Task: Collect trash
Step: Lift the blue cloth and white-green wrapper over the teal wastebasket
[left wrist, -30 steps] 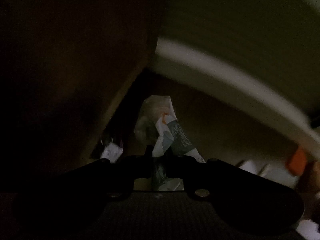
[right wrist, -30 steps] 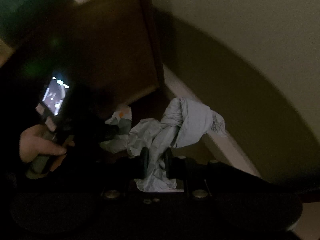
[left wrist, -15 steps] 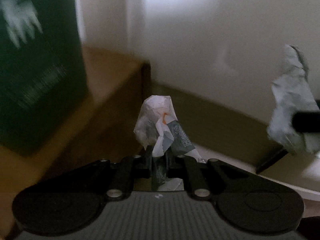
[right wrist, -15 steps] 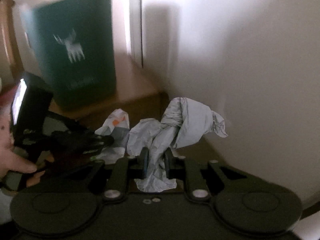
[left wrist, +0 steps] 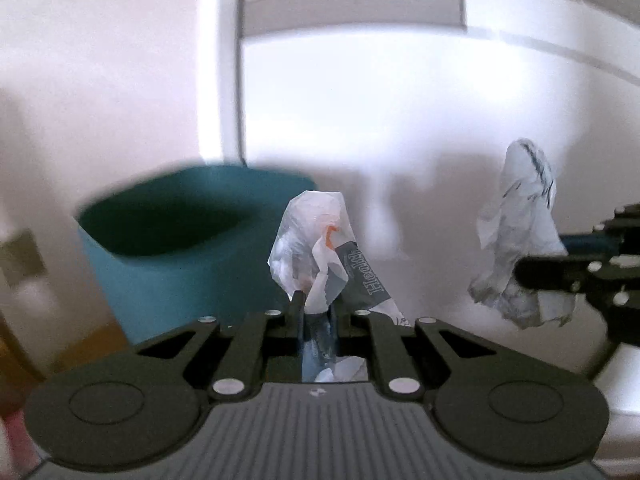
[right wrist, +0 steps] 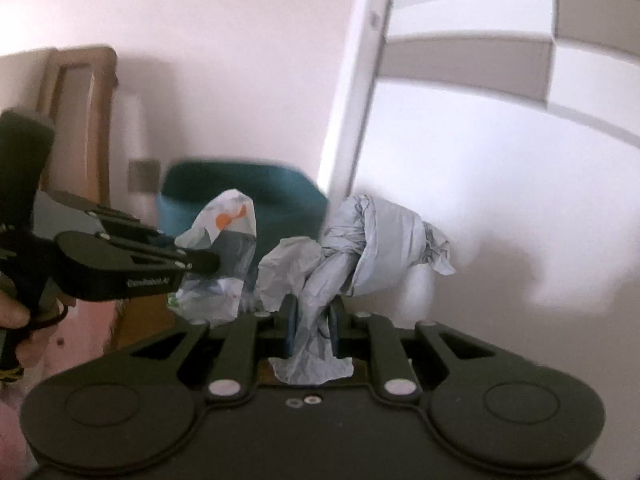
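Note:
My left gripper (left wrist: 316,300) is shut on a crumpled plastic wrapper (left wrist: 316,240), white with an orange mark and grey print. In the right wrist view that wrapper (right wrist: 224,240) hangs from the left gripper (right wrist: 204,261) at the left. My right gripper (right wrist: 313,306) is shut on a twisted wad of pale grey paper (right wrist: 372,248). The same paper wad (left wrist: 520,248) shows at the right of the left wrist view. A teal bin (left wrist: 180,248) with an open top stands just left of and behind the wrapper. Both grippers are held up at about the height of its rim.
A white wall and a white door frame (left wrist: 230,80) rise behind the teal bin (right wrist: 248,192). A wooden chair back (right wrist: 80,112) stands at the far left. A person's hand (right wrist: 16,312) holds the left gripper's handle. A wooden surface (left wrist: 80,348) lies below the bin.
Both grippers have risen from a dark low corner by a wooden cabinet and tilted up, each still holding its trash. The teal bin's open top has come into view.

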Motion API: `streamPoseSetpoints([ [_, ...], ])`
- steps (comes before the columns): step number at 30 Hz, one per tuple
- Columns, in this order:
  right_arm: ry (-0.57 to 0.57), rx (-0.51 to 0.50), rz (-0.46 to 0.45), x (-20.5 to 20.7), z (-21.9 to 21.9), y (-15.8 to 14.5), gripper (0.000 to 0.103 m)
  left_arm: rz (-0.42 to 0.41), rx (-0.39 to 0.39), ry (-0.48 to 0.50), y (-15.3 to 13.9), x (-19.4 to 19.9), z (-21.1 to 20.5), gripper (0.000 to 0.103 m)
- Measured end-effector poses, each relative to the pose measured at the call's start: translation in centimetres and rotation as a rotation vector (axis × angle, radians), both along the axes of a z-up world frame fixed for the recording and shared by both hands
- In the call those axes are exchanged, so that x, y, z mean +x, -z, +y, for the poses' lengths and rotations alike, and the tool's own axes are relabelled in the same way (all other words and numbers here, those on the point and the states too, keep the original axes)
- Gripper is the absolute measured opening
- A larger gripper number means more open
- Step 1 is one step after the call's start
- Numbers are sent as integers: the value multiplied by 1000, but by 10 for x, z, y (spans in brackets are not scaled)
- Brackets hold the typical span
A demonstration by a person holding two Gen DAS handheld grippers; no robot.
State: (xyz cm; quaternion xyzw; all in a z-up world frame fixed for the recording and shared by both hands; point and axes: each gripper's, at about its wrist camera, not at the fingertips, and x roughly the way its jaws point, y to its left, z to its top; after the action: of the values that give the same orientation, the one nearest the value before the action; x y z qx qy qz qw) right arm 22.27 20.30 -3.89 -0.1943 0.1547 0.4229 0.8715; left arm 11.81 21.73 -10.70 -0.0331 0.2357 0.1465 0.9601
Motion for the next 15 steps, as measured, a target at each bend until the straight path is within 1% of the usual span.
streamPoseSetpoints([
  [4,-32,32,-44,3,40,-28,14,-51,27,-65,-47,-9,27,12],
  [5,-38,38,-52,5,49,-32,14,-64,30,-77,-49,-6,37,12],
  [7,-48,40,-67,10,70,-39,14,-72,52,-97,-64,-4,51,12],
  [8,-52,41,-72,14,82,-42,14,-68,60,-108,-67,3,59,12],
  [9,-51,35,-74,18,95,-42,14,-54,60,-111,-62,18,73,12],
  [11,-50,19,-64,24,107,-38,14,-37,43,-136,-70,27,88,12],
  [12,-48,6,-52,29,118,-34,14,-22,33,-145,-78,25,94,12],
  [13,-46,-4,-46,33,122,-32,14,0,18,-152,-81,25,100,12],
  [14,-39,-17,-41,40,141,-23,14,15,1,-164,-84,22,110,12],
  [15,-34,-26,-30,46,149,-19,14,33,-15,-174,-83,28,117,12],
])
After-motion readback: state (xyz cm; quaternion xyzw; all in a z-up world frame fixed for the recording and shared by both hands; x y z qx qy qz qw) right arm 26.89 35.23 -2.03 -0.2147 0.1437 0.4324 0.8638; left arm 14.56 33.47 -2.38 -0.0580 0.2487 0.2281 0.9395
